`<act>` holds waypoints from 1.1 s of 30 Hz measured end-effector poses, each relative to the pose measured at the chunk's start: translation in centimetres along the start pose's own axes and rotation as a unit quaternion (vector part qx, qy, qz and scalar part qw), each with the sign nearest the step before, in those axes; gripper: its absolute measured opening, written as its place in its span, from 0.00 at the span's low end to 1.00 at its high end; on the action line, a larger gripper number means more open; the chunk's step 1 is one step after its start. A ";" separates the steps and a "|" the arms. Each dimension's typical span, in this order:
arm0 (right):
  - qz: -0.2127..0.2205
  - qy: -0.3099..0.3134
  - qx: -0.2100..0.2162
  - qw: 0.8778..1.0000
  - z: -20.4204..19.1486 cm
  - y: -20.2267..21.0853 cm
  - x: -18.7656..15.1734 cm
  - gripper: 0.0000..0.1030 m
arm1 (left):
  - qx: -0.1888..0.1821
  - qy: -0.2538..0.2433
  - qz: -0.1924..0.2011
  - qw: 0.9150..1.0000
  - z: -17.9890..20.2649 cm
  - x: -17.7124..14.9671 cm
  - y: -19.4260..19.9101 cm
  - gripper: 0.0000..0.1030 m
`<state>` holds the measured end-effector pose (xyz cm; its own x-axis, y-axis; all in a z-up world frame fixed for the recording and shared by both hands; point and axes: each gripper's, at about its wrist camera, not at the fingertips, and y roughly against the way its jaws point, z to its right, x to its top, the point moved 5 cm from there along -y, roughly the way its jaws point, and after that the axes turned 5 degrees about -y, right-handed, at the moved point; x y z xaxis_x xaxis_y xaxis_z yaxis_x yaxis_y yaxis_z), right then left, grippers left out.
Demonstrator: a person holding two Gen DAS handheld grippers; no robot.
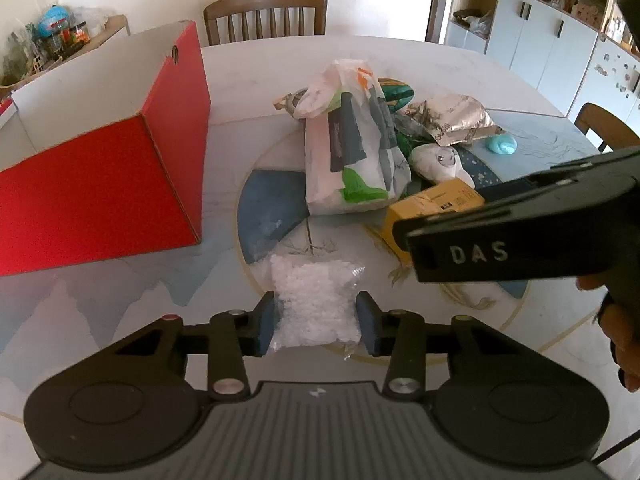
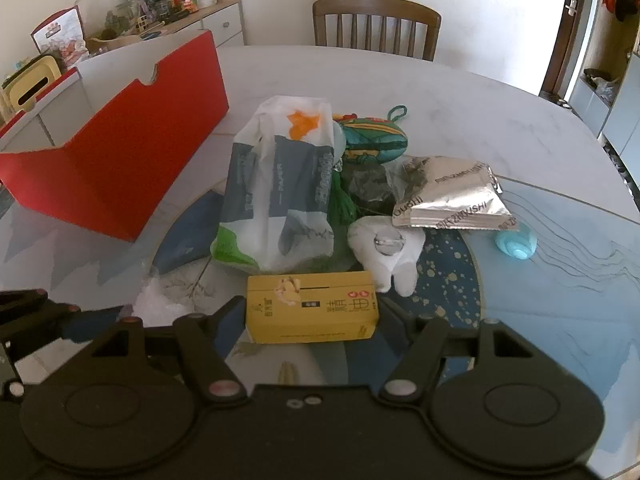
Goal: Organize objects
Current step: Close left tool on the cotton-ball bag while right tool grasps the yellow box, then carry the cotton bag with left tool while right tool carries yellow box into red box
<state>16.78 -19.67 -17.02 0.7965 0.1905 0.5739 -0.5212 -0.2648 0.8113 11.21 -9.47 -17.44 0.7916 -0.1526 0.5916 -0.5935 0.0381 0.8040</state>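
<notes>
Currently left gripper (image 1: 316, 326) has its blue pads against both sides of the clear bag of white granules (image 1: 314, 304), jaws narrow, bag lying on the table (image 1: 400, 64). Right gripper (image 2: 312, 316) straddles the yellow box (image 2: 312, 306), jaws medium-wide; pad contact can't be confirmed. Just beyond: large printed plastic bag (image 2: 280, 184), white plush toy (image 2: 384, 248), foil pouch (image 2: 452, 196), green pouch (image 2: 376, 140). Red box (image 1: 104, 184) stands open, left, apart from the pile.
</notes>
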 end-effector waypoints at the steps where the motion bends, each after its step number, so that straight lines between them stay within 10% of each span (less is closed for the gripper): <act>1: -0.001 -0.001 0.001 1.000 0.1 0.1 -0.1 0.67 | 0.001 -0.001 0.001 1.000 0.0 0.0 0.1 0.39; 33: 0.084 -0.003 0.044 0.995 -7.1 9.6 6.0 0.67 | 0.002 0.056 0.106 0.993 -14.1 6.7 11.8 0.36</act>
<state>14.39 -14.31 -4.98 0.7023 0.1320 0.6996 -0.6179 -0.3750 0.6911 11.60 3.83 -3.15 0.6605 -0.0312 0.7502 -0.7484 0.0531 0.6611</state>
